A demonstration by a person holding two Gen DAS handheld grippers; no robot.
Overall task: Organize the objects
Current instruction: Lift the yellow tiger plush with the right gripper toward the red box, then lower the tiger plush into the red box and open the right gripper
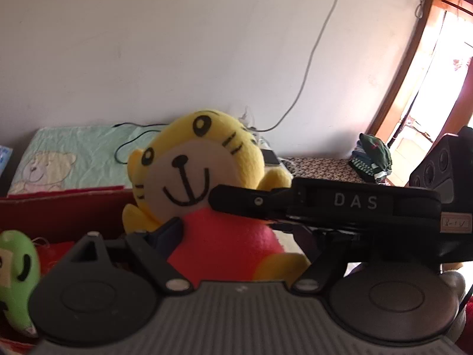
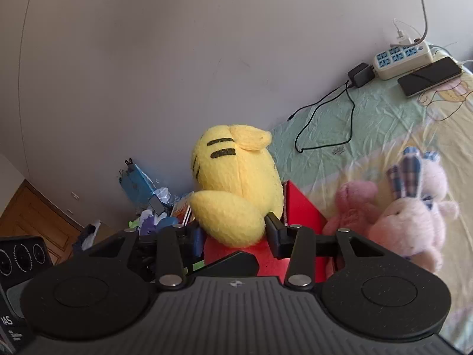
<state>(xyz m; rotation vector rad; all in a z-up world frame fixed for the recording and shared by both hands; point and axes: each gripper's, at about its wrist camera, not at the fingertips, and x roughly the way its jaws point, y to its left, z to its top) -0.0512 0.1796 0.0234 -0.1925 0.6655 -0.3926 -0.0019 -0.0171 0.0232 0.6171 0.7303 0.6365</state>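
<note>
Both grippers, left (image 1: 224, 236) and right (image 2: 236, 230), grasping yellow tiger plush (image 1: 201, 165); red box (image 2: 304, 207) edge beside it; only right view shows pink plush rabbits (image 2: 408, 216), bed (image 2: 369, 124) open beyond

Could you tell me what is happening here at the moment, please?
A person with a handheld gripper in each hand is holding a yellow tiger plush from both sides. The left gripper and the right gripper are each closed on its red-shirted body, above a red box. A green plush lies nearby, and pink plush animals wait on the bed sheet.
</note>
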